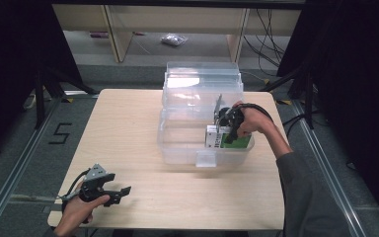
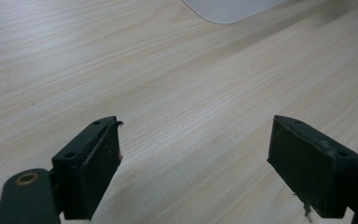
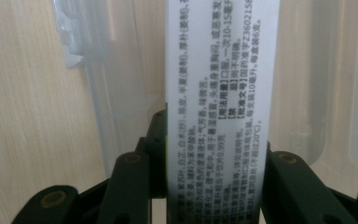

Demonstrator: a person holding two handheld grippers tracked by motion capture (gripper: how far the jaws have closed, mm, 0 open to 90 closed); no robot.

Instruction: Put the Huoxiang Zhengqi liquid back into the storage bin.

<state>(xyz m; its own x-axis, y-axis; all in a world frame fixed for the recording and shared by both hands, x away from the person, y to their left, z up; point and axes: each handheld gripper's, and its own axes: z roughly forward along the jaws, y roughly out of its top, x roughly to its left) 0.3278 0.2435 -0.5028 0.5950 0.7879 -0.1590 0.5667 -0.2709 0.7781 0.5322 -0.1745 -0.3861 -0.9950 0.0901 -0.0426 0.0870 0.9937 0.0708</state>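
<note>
The right hand-held gripper (image 1: 225,129) pinches a carton (image 3: 221,107) inside the clear bin (image 1: 177,148), probably mid-placement; the left hand-held gripper (image 2: 196,163) idles, spread, near the tabletop (image 1: 128,123) edge.

White printed cardboard box (image 3: 221,107) is running off the top and bottom edges of the right gripper view, its small black print blurring toward the bottom. Right gripper (image 1: 225,129) and the hand are covering most of that box at centre right of the high view; its green side is barely showing.
</note>
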